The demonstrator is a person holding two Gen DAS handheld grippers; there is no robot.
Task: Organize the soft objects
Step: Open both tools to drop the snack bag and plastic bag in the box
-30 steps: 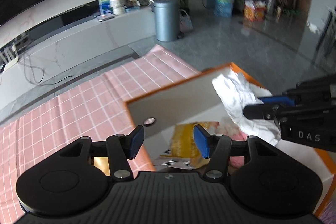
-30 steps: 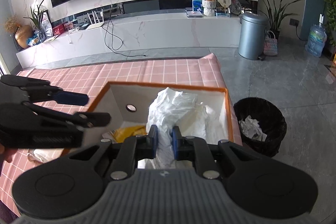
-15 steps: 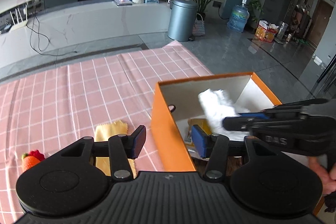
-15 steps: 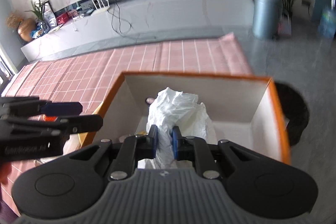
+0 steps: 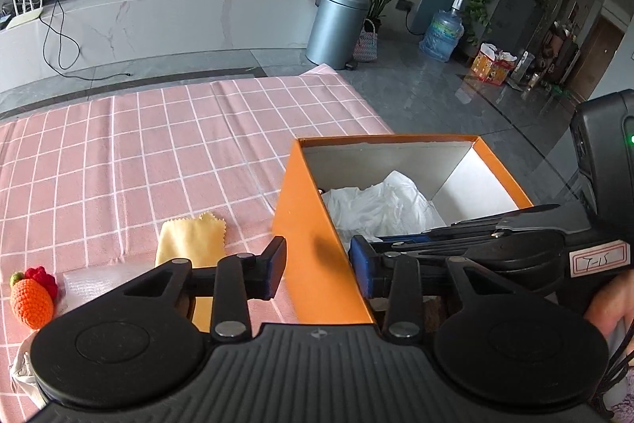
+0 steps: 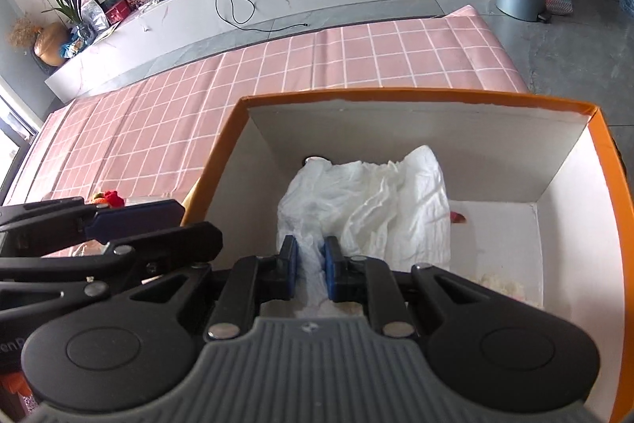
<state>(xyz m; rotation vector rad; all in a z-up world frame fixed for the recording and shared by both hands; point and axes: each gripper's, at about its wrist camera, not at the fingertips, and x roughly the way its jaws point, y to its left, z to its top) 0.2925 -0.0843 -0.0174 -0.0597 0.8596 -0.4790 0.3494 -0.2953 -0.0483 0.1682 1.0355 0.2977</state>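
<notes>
An orange box (image 5: 313, 224) with a white inside stands on the pink checked tablecloth (image 5: 158, 153); it also shows in the right wrist view (image 6: 416, 96). My right gripper (image 6: 310, 266) is shut on a crumpled white bag (image 6: 368, 201) that lies low inside the box; the bag also shows in the left wrist view (image 5: 380, 205). My left gripper (image 5: 319, 270) is open and empty, straddling the box's near left wall. A yellow cloth (image 5: 192, 240) and a knitted orange carrot (image 5: 31, 300) lie left of the box.
A knitted red berry (image 5: 41, 276) sits by the carrot. A clear plastic sheet (image 5: 91, 284) lies beside the yellow cloth. A grey bin (image 5: 337, 26) and a water bottle (image 5: 442, 34) stand on the floor beyond the table.
My right gripper has lowered the white bag deeper into the box. My left gripper has pulled back and left, out over the box's wall, bringing the yellow cloth and carrot into view.
</notes>
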